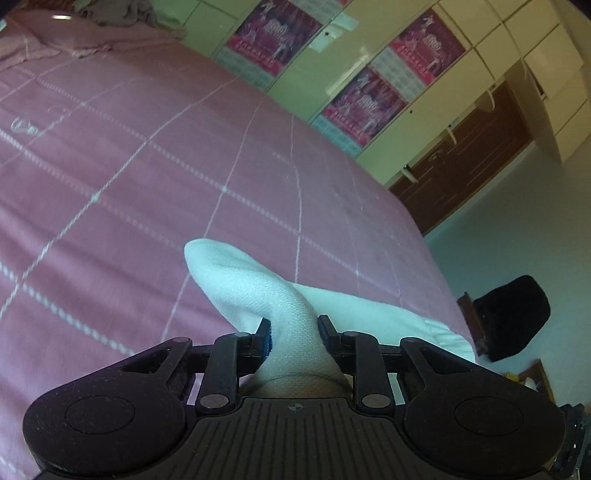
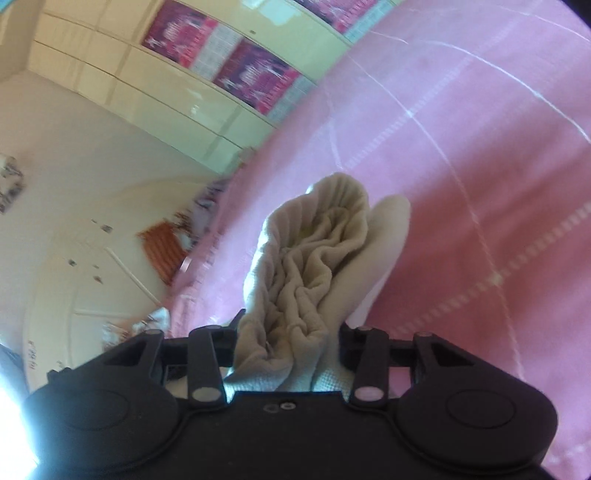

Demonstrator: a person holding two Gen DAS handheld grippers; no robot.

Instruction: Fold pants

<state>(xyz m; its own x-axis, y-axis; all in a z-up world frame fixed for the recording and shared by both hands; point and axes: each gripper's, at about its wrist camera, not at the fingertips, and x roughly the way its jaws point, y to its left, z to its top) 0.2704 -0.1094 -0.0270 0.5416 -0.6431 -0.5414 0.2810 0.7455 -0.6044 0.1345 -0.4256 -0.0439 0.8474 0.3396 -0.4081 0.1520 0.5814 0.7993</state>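
The pants are pale white knit cloth. In the left wrist view my left gripper is shut on a pinched fold of them, and the rest trails right over the pink bed. In the right wrist view my right gripper is shut on a bunched, ribbed part of the pants, maybe the waistband, held above the pink bed. The cloth between the two grippers is out of view.
The bed cover is pink with white grid lines. A crumpled pink blanket and grey clothes lie at its far end. Cream wardrobes with pink posters stand behind the bed. A black object sits on the floor to the right.
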